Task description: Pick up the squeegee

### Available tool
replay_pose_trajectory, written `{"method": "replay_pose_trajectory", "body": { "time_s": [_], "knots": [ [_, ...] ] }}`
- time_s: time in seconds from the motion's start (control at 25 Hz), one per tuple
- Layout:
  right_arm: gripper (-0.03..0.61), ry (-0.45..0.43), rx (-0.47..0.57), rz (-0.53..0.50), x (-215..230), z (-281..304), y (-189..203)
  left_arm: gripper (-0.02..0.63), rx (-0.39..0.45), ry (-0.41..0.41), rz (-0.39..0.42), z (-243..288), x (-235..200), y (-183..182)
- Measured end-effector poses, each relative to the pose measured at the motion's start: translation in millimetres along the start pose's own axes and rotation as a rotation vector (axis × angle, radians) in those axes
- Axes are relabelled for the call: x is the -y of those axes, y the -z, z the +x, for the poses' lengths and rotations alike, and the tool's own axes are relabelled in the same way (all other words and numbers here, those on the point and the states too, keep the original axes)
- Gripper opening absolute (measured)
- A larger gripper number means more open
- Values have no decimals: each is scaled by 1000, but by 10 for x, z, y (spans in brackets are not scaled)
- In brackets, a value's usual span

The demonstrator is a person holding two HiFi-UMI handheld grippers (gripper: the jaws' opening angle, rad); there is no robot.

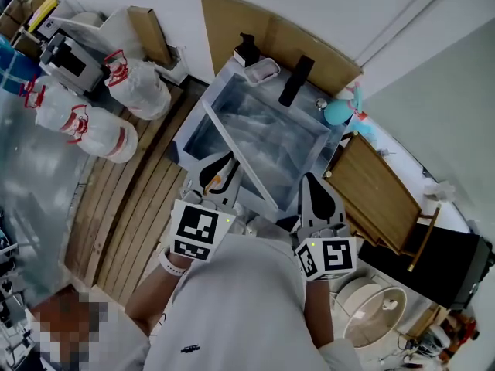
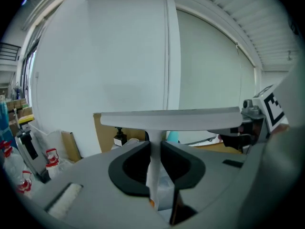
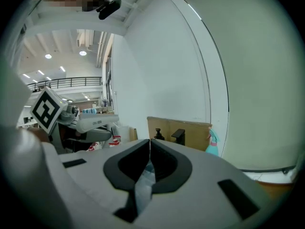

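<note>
The squeegee has a long white blade (image 1: 240,157) that runs slantwise over the sink in the head view. In the left gripper view the blade (image 2: 171,119) lies level above the jaws, and its white stem (image 2: 155,163) passes down between them. My left gripper (image 2: 155,146) is shut on that stem, holding the squeegee up off the sink (image 1: 309,134); the head view has this gripper (image 1: 223,165) at the sink's near left edge. My right gripper (image 1: 317,192) hovers beside it to the right. Its tips (image 3: 150,142) meet with nothing between them.
A black faucet (image 1: 296,79), a soap dispenser (image 1: 247,50) and a teal spray bottle (image 1: 340,113) stand along the sink's far rim before a cardboard panel (image 1: 271,33). A wooden board (image 1: 375,192) lies to the right. White bags (image 1: 139,83) sit on the slatted floor (image 1: 131,207) at left.
</note>
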State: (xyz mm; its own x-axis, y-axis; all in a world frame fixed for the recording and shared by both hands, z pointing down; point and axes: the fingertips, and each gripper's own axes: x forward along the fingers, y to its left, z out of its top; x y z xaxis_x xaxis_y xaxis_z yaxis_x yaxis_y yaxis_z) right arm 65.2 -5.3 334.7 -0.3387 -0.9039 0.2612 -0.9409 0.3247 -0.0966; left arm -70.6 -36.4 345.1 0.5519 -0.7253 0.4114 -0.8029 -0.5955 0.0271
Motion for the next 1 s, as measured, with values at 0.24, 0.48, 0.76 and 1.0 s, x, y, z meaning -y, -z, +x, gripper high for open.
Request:
{"method": "replay_pose_trajectory", "body": {
  "time_s": [0.24,0.48,0.76,1.0],
  "knots": [
    [6,-2,-3,-1,-5,-35,24,67,-1,-15,-31,-67,-52,73],
    [6,0,-15,-3,-27,-57,71,67,-12,-22,-45,-129,-84,176],
    [6,0,-31,-30,-46,-61,117,67,0,-12,-50,-126,-53,180],
    [6,-5,-24,-37,-84,-70,99,67,8,1,-44,-135,-14,171]
  ]
}}
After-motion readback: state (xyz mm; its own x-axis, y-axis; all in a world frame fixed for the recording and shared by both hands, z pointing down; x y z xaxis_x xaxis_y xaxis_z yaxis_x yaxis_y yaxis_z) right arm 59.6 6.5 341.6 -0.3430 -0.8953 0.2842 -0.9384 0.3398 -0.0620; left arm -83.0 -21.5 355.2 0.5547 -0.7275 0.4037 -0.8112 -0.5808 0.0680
